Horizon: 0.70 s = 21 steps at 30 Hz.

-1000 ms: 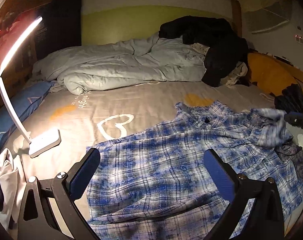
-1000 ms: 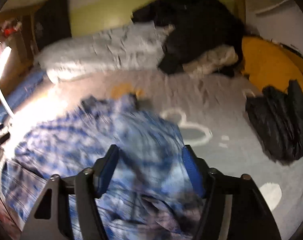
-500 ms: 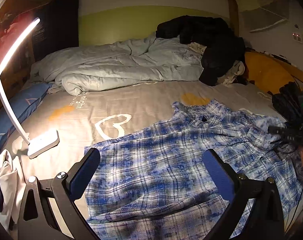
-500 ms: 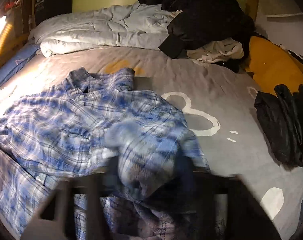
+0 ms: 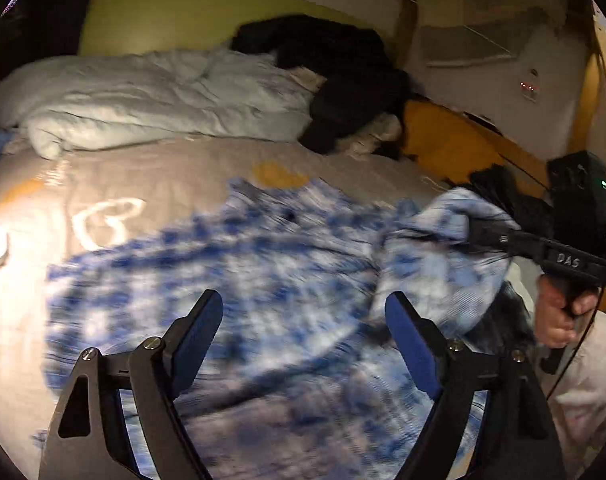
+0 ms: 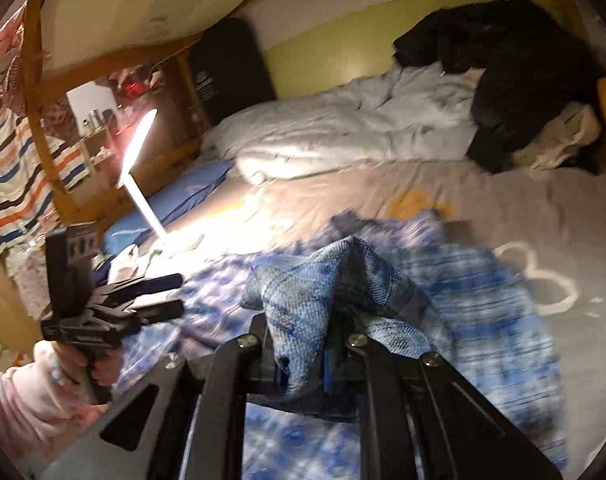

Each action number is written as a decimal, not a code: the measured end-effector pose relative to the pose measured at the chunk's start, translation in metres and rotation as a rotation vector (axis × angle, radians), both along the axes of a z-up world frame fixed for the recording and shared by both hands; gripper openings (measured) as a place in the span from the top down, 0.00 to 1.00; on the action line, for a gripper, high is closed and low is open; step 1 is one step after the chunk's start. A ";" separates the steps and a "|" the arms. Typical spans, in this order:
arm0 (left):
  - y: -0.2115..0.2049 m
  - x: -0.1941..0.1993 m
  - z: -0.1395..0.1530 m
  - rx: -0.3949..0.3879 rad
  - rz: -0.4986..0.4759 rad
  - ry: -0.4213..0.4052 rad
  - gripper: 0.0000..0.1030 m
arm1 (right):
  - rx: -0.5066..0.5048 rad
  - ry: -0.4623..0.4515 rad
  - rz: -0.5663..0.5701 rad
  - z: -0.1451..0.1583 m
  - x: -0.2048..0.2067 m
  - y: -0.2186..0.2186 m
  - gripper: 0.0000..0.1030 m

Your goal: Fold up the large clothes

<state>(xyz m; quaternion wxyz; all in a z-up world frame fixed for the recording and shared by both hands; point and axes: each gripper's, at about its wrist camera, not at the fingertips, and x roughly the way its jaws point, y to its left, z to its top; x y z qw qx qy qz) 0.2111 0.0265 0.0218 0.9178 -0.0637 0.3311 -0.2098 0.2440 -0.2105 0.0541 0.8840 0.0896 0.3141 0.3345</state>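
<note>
A blue and white plaid shirt [image 5: 231, 296] lies spread on the grey bed sheet [image 5: 163, 176], blurred by motion. My left gripper [image 5: 303, 320] is open and empty just above the shirt's lower part. My right gripper [image 6: 303, 360] is shut on a bunched fold of the shirt [image 6: 303, 300] and lifts it above the rest. The right gripper also shows in the left wrist view [image 5: 475, 232] at the right, holding the raised sleeve part. The left gripper shows in the right wrist view [image 6: 159, 296] at the left, jaws apart.
A rumpled pale duvet [image 5: 151, 100] and a black coat [image 5: 343, 76] lie at the head of the bed. A lit desk lamp [image 6: 143, 184] stands at the bed's left edge. An orange cushion [image 5: 455, 140] and dark clothing [image 5: 515, 200] sit at the right.
My right gripper has closed on the shirt's right part and lifted it, swinging left over the shirt. My left gripper has moved right and closer over the shirt, still open.
</note>
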 end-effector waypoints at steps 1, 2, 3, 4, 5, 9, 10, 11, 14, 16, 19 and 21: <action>-0.006 0.002 -0.003 -0.005 -0.014 0.014 0.21 | -0.001 0.010 0.011 -0.004 -0.001 0.005 0.88; -0.011 0.004 -0.008 -0.019 -0.032 0.036 0.21 | -0.004 0.021 0.021 -0.008 -0.002 0.009 0.88; -0.016 0.006 -0.013 -0.039 -0.049 0.054 0.21 | -0.007 0.031 0.030 -0.012 -0.002 0.013 0.88; -0.020 0.009 -0.019 -0.068 -0.071 0.077 0.21 | -0.003 0.039 0.041 -0.014 -0.002 0.016 0.88; -0.024 0.012 -0.024 -0.097 -0.091 0.102 0.22 | 0.004 0.042 0.047 -0.015 -0.003 0.017 0.88; -0.030 0.032 -0.043 -0.265 -0.158 0.199 0.23 | 0.051 0.054 0.101 -0.011 -0.005 0.019 0.88; -0.030 0.036 -0.048 -0.302 -0.166 0.219 0.23 | 0.056 0.056 0.104 -0.011 -0.004 0.019 0.88; -0.029 0.040 -0.052 -0.336 -0.172 0.240 0.27 | 0.057 0.056 0.104 -0.010 -0.005 0.018 0.88; -0.026 0.048 -0.061 -0.447 -0.211 0.292 0.34 | 0.063 0.064 0.108 -0.011 -0.005 0.016 0.88; -0.027 0.050 -0.064 -0.485 -0.238 0.311 0.39 | 0.082 0.069 0.114 -0.011 -0.005 0.014 0.88; -0.032 0.051 -0.066 -0.488 -0.272 0.319 0.57 | 0.104 0.079 0.134 -0.009 -0.005 0.015 0.88; -0.033 0.049 -0.066 -0.512 -0.304 0.314 0.93 | 0.086 0.075 0.131 -0.009 -0.007 0.017 0.88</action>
